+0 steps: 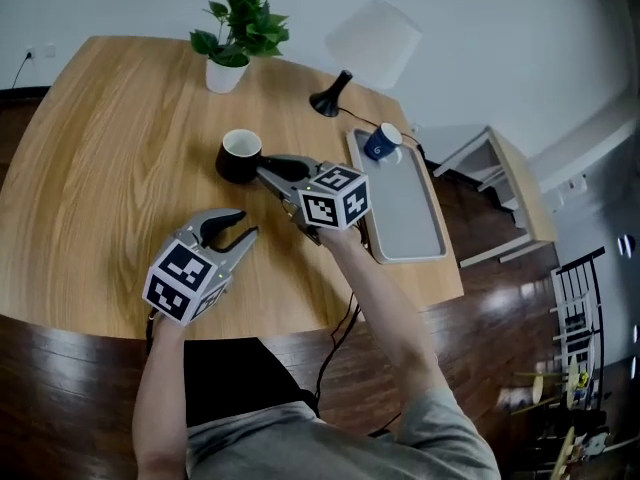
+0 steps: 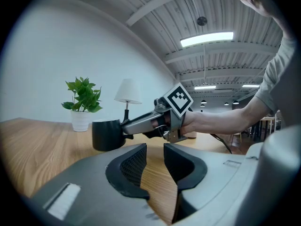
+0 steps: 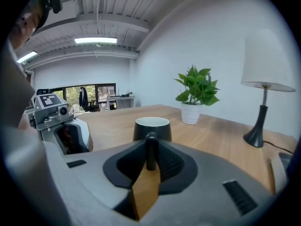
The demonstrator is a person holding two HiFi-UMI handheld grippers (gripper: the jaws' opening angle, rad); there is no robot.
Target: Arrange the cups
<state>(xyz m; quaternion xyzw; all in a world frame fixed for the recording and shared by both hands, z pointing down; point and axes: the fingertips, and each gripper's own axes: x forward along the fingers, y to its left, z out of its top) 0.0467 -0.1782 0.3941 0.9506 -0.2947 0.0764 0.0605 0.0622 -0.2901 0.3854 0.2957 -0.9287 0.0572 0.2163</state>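
Note:
A black cup (image 1: 239, 157) with a white inside sits upright on the wooden table (image 1: 110, 138). My right gripper (image 1: 268, 171) is shut on the black cup's handle (image 3: 151, 150), which stands between its pads in the right gripper view with the cup (image 3: 151, 128) just beyond. A blue cup (image 1: 382, 142) lies tipped at the far end of the grey tray (image 1: 405, 213). My left gripper (image 1: 233, 230) stays open near the table's front, with nothing between its fingers (image 2: 133, 167). The left gripper view shows the black cup (image 2: 106, 134) and the right gripper (image 2: 126, 128) ahead.
A potted plant (image 1: 236, 34) in a white pot stands at the back of the table. A lamp with a white shade (image 1: 368, 46) and black base is at the back right, its cable running by the tray. A small side table (image 1: 495, 193) stands beyond the right edge.

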